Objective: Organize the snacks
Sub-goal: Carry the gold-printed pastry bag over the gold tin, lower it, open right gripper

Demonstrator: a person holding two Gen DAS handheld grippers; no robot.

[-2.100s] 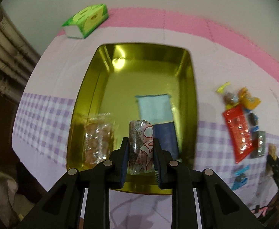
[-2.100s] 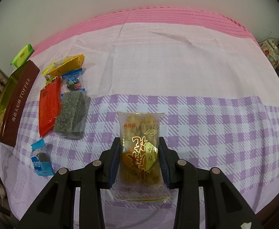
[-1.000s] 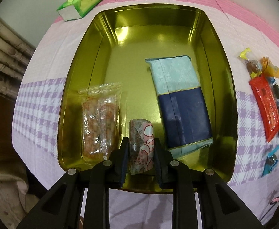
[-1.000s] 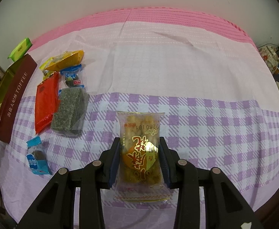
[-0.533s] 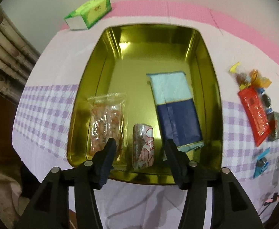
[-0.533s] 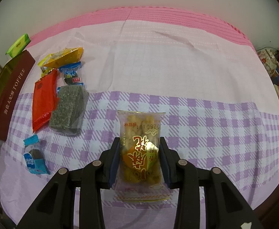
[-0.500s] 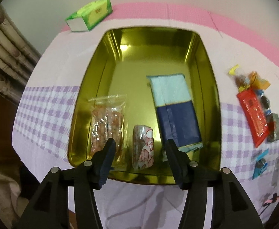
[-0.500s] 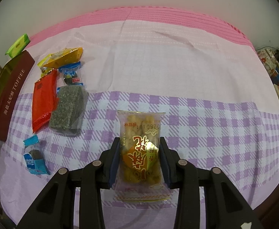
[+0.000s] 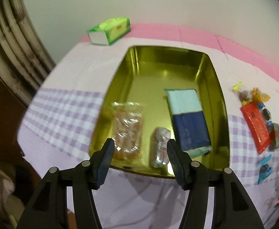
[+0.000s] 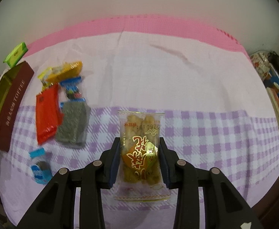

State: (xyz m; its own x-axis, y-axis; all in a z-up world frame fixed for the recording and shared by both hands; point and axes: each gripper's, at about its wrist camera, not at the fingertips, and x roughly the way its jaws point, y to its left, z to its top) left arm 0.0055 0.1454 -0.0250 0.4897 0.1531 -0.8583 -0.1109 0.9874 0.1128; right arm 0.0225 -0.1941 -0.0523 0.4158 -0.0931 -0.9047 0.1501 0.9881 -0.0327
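Observation:
In the left wrist view the gold tin [image 9: 158, 72] holds a clear packet of orange crackers [image 9: 128, 127], a light-and-dark blue packet [image 9: 189, 120] and a silver-pink wrapped snack [image 9: 159, 148] near its front wall. My left gripper [image 9: 139, 145] hovers above that front edge with its jaws opening. Nothing is pressed between them, and the wrapped snack lies free in the tin below. In the right wrist view my right gripper [image 10: 139, 148] is shut on a clear pack of yellow fried snack [image 10: 141, 129], held over the checked cloth.
Loose snacks lie right of the tin: a red packet [image 10: 47, 114], a grey-green block [image 10: 72, 122], a yellow packet [image 10: 67, 70] and a small blue candy [image 10: 39, 166]. A green tissue pack [image 9: 111, 30] sits behind the tin. Cluttered shelves stand past the table's right edge.
The left jaws have opened and let go of the silver-pink snack, which now lies in the tin. The left gripper has drawn back and up. The right gripper still holds its pack.

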